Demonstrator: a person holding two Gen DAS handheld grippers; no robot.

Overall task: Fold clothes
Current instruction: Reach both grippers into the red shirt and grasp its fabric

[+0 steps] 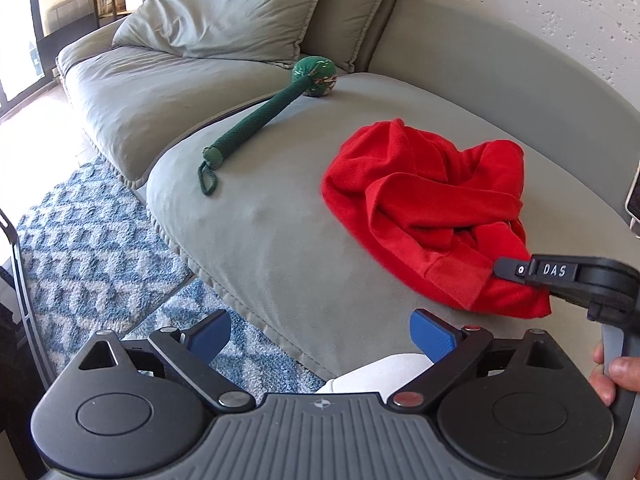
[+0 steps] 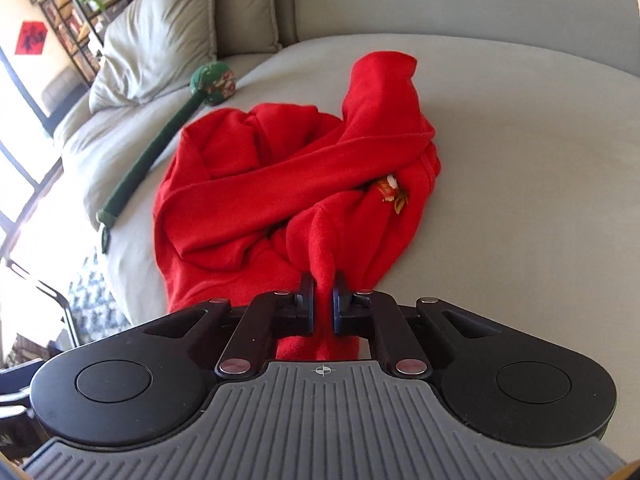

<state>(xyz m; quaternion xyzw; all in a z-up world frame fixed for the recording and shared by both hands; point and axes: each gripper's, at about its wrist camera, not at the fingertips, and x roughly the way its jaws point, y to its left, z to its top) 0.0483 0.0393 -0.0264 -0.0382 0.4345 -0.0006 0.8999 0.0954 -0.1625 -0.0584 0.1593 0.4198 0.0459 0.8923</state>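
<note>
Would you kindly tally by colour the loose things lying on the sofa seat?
Red: 1, the crumpled garment
Green: 1, the long-handled massage mallet
Grey-green: 1, the loose cushion
Total: 3

Red garment (image 2: 288, 184): near edge hidden under the right gripper's body, small print (image 2: 390, 192) on it too folded to read; green mallet (image 2: 160, 136) shaft partly behind cloth.
</note>
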